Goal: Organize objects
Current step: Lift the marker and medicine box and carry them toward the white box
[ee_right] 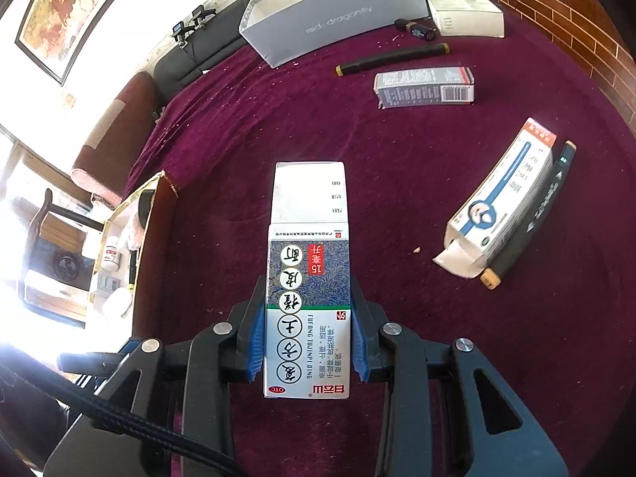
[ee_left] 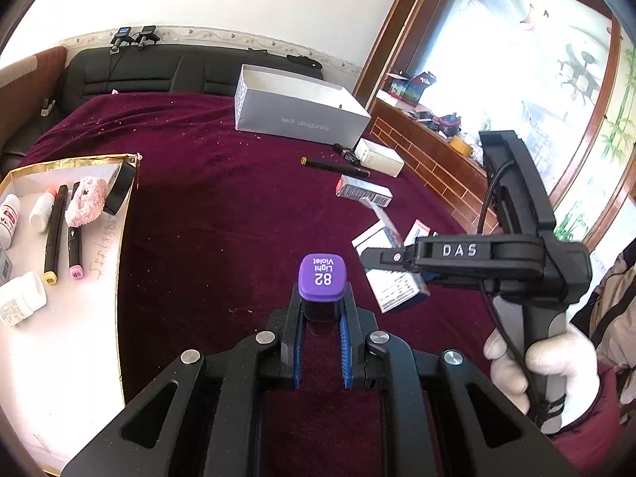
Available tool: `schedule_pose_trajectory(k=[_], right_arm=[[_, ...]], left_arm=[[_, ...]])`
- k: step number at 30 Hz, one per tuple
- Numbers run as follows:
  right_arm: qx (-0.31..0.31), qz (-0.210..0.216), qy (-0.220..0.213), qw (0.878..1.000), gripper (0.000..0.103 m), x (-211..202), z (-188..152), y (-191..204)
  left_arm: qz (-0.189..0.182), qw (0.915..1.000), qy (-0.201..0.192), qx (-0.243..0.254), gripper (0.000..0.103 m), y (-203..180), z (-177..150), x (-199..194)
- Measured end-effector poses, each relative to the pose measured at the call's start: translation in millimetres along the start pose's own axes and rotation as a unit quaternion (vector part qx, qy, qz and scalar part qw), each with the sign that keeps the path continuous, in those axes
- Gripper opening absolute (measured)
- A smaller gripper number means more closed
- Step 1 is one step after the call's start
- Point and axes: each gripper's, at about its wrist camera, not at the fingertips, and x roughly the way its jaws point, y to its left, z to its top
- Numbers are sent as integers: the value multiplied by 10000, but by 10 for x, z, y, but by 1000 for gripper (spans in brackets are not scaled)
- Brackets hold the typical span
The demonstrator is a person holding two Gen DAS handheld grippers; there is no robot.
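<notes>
My left gripper (ee_left: 321, 298) is shut on a marker with a purple "82 Light Violet" cap (ee_left: 322, 278), held above the maroon cloth. My right gripper (ee_right: 308, 310) is shut on a white and blue medicine box (ee_right: 308, 278) with an open end flap; it also shows in the left wrist view (ee_left: 397, 288). A gold-rimmed white tray (ee_left: 79, 298) at left holds two markers (ee_left: 55, 230), white bottles (ee_left: 20, 298), a pink puff (ee_left: 85, 202) and a black case.
A grey open shoebox (ee_left: 298, 107) stands at the back. On the cloth lie a black marker (ee_right: 391, 59), a grey carton (ee_right: 425, 85), a white box (ee_right: 465, 16), and a blue-white carton (ee_right: 501, 202) leaning on a black marker. A black sofa back is behind.
</notes>
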Motion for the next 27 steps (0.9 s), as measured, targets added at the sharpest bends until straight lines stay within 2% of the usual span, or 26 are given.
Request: schedule_pose_trajectory(k=[8, 21, 27], right_arm=[[393, 340, -72, 9986, 32, 58, -121, -53], [458, 391, 13, 9982, 32, 148, -201, -47], [465, 433, 10, 9980, 32, 154, -219, -37]], left_arm=[[-127, 9998, -162, -21, 12, -29, 20, -90], [-219, 9996, -133, -67, 12, -32, -13, -93], [-155, 9994, -239, -188, 12, 64, 10, -206]])
